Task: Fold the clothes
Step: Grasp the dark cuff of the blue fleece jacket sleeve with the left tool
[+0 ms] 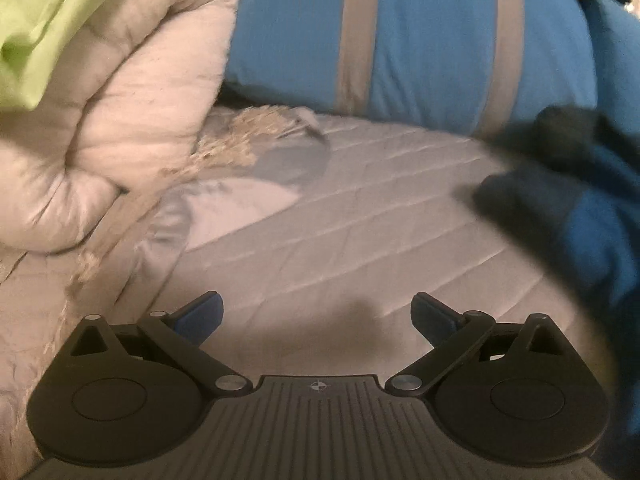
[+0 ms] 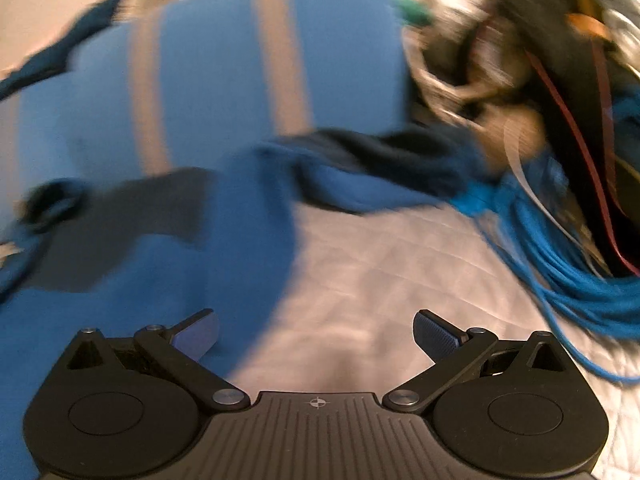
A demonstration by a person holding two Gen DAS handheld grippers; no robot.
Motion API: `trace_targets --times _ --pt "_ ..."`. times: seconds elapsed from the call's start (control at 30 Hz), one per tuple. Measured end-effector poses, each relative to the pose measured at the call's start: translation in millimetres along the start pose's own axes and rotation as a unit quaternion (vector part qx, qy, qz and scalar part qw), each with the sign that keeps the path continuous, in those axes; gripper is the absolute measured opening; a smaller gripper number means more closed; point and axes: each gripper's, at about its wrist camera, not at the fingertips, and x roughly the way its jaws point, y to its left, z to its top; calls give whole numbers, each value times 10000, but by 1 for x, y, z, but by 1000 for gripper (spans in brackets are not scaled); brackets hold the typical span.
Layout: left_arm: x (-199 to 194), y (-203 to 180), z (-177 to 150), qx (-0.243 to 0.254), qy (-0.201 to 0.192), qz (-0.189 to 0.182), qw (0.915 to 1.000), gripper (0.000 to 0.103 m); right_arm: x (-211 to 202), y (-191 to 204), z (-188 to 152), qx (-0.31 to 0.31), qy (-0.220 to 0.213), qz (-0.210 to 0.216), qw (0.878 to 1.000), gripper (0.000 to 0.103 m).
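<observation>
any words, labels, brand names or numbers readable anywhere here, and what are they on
None: no readable text in either view.
The only mark is a small crosshair symbol, not lettering, on the body of the left gripper and of the right gripper.
The blue garment, the striped blue pillow and the blurred pile of clothes show no legible tag or print.

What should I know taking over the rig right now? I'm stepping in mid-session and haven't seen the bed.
Left gripper: jaws open, empty, over bare quilted bedspread.
Right gripper: jaws open, empty, at the edge of the blue garment.
The blue garment lies crumpled and unfolded on the bed, in front of the blue striped pillow. A clothes pile sits to the right; the view is blurred.
Done: no fold visible.
Left: grasp the garment, spread it flat, fold it.
</observation>
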Motion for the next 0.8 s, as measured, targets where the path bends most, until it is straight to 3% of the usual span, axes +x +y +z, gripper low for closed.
trace_targets --times 0.17,0.4,0.5,0.6,0.7,0.8 --pt "-24 -22 29 229 -192 -477 9984 102 -25 49 -4 -256 149 624 9976 103" --pt "-41 -71 67 80 -664 -1368 9883 102 -59 118 -9 -612 355 1491 9863 103" --pt "-40 -105 79 280 -743 -1530 9850 92 -73 146 -11 -802 447 1802 9793 99" --pt "-33 -138 89 466 -791 -1497 9845 87 -78 150 -10 -970 250 1601 9820 103" --pt "-24 -170 95 694 -840 -1642 9804 87 -77 155 -14 -1236 350 1399 9818 103" --pt "-15 -206 99 1018 -884 -1775 9748 87 -81 165 -23 -1677 173 1194 9784 103"
